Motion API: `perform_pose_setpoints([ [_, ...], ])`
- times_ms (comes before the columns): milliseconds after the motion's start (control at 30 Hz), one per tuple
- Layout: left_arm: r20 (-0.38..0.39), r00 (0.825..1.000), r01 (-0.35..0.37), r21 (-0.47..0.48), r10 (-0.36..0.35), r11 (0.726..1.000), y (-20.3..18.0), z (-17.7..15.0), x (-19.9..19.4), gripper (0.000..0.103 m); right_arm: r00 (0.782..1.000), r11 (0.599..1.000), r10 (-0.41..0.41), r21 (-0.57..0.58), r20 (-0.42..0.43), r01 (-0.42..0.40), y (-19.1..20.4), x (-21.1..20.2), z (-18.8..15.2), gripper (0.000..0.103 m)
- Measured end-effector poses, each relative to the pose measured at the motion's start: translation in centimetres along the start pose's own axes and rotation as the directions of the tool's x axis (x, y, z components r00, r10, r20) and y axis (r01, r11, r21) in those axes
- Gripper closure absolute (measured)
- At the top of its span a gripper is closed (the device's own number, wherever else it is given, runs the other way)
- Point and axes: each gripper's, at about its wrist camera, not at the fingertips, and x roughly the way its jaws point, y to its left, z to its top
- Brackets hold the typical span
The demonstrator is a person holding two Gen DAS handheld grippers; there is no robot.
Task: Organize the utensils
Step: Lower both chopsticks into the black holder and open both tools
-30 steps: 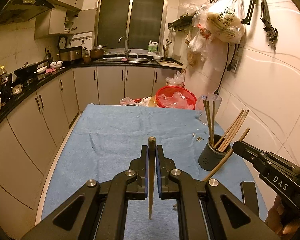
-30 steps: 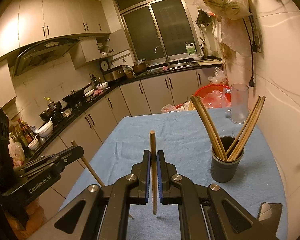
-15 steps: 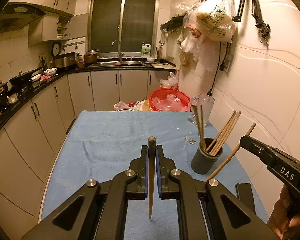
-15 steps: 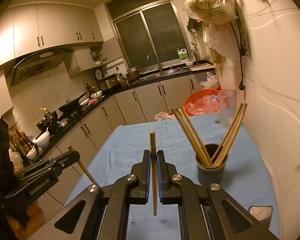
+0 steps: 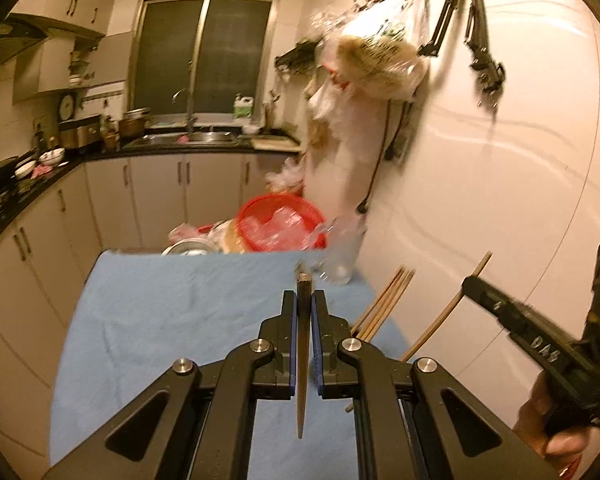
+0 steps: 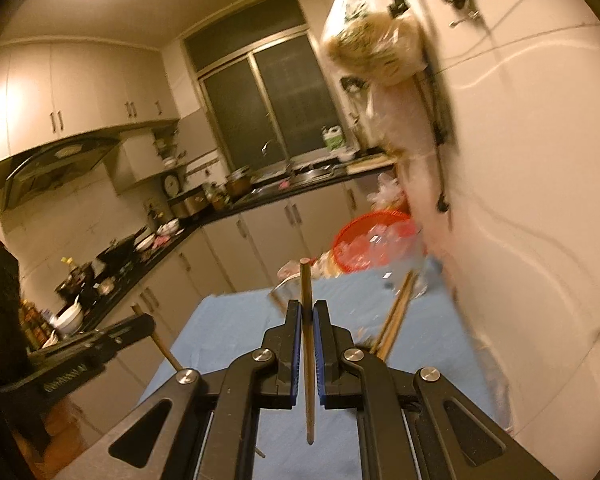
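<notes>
In the left wrist view my left gripper [image 5: 304,296] is shut on a dark wooden chopstick [image 5: 301,400] that stands upright between the pads, above the blue cloth [image 5: 160,312]. My right gripper [image 6: 307,305] is shut on a lighter chopstick [image 6: 309,408], also upright. A bundle of chopsticks [image 5: 384,304] leans out to the right of the left jaws; its holder is hidden behind the gripper bodies. The same bundle [image 6: 396,316] shows just right of the right jaws. Each gripper appears in the other's view: the right one [image 5: 476,286] and the left one [image 6: 140,324].
A clear glass [image 5: 340,256] stands near the wall at the cloth's far right. A red basket [image 5: 280,222] and a metal bowl [image 5: 188,246] sit past the far edge. The wall [image 5: 500,200] runs close along the right, with bags [image 5: 380,60] hanging. Counters line the left.
Both grippers have risen and moved over the table toward the chopstick bundle, each still shut on its chopstick. The grey holder has dropped out of sight behind the jaws. The views are blurred.
</notes>
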Motion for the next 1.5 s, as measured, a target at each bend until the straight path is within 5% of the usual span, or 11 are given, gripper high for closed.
perform_pose_setpoints([
  [367,0.051,0.998,0.032,-0.028,-0.03,0.999,-3.4,4.4,5.9,0.096,0.996,0.997,-0.072,0.026,0.046,0.071,-3.2,3.9,4.4,0.096],
  [833,-0.126,0.992,-0.006,-0.012,0.004,1.0,-2.5,-1.0,13.3,0.095,0.987,0.996,-0.082,0.015,-0.14,0.085,-5.7,10.6,-0.2,0.095],
  [900,-0.132,0.991,0.005,-0.012,-0.007,1.0,-2.4,-1.2,12.7,0.088,0.987,0.996,-0.083,0.021,-0.139,0.087,-5.9,9.9,-0.3,0.092],
  [1033,-0.041,0.999,-0.023,0.011,0.023,1.0,-2.0,-1.6,8.8,0.051,0.993,0.995,-0.093,0.039,-0.072,0.096,-6.0,6.5,-0.2,0.077],
  [1100,0.026,0.997,-0.066,0.022,0.066,0.998,-1.5,-2.4,6.1,0.04,0.993,0.992,-0.111,0.057,-0.034,0.112,-5.9,4.6,-0.6,0.037],
  [1133,0.046,0.996,-0.082,0.025,0.081,0.996,-1.2,-2.6,5.3,0.036,0.992,0.99,-0.127,0.06,-0.011,0.127,-5.8,3.6,-1.0,0.03],
  [1267,0.115,0.975,-0.199,0.053,0.192,0.979,-0.1,-6.1,1.1,0.016,0.974,0.974,-0.224,0.03,0.015,0.224,-4.1,0.4,-3.7,0.027],
  [1367,0.124,0.944,-0.322,0.13,0.307,0.938,0.7,-9.9,-0.8,0.014,0.957,0.957,-0.291,-0.008,0.006,0.291,-2.2,-1.2,-7.3,0.023],
  [1500,0.11,0.924,-0.38,0.151,0.367,0.912,2.2,-14.4,-2.9,0.009,0.914,0.913,-0.405,-0.049,0.006,0.405,-0.2,-3.2,-11.9,0.022],
])
